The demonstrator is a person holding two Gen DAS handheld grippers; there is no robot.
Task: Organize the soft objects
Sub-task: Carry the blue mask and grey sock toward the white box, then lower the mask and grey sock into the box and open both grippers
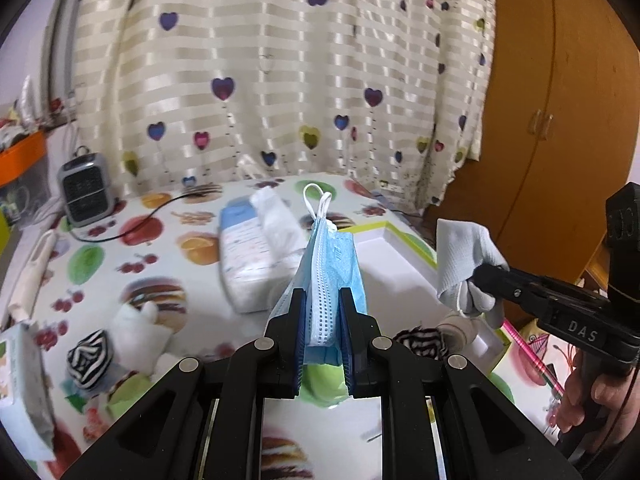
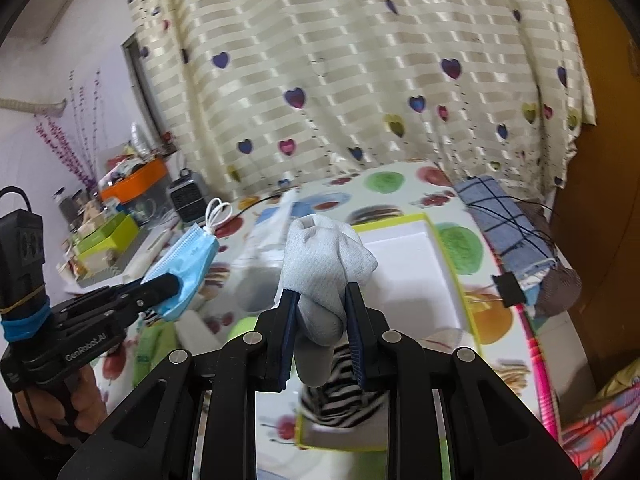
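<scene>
My left gripper is shut on a folded blue face mask, whose white ear loops stick up above the table. The same mask and left gripper show at the left of the right wrist view. My right gripper is shut on a pale grey sock; from the left wrist view that sock hangs at the right in the right gripper. A white open box with a lime rim lies just beyond the sock. A black-and-white striped sock lies below my right gripper.
A fruit-print cloth covers the table. On it lie a tissue pack, a white plush toy, a striped sock and a small grey heater. A folded blue checked cloth sits at the right edge. A heart-print curtain hangs behind.
</scene>
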